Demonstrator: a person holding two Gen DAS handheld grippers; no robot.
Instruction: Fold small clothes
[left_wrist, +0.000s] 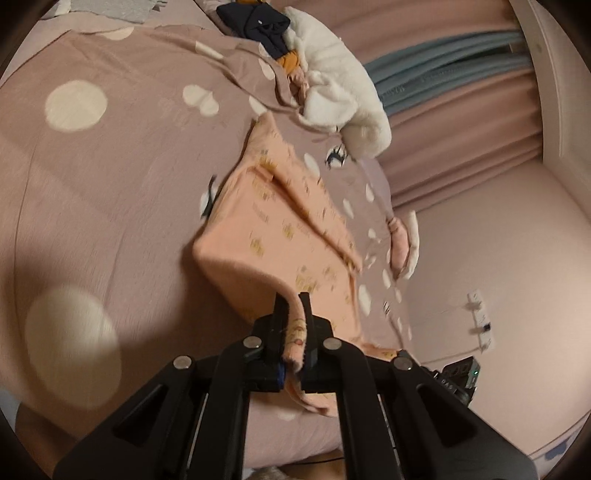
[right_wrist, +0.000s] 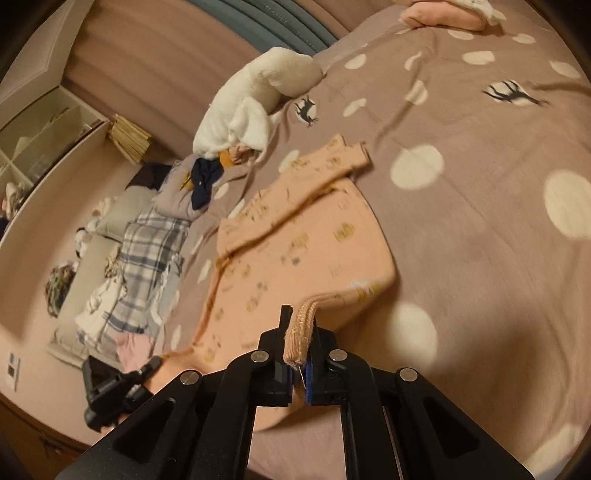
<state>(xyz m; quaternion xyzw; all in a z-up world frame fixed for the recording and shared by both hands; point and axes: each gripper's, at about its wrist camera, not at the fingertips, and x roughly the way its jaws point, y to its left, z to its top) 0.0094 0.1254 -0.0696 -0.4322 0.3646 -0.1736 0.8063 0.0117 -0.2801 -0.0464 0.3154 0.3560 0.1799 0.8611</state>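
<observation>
I am working over a dotted mauve bedspread; both my left gripper and right gripper are pinching the blurred peach garment.

My bed wore a mauve spotted cover. On it lay the peach garment; beyond that garment sat a white plush toy and dark clothes.

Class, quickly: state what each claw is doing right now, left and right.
Left claw: closed on an edge of the peach garment.
Right claw: closed on the ribbed hem of the same peach garment.
</observation>
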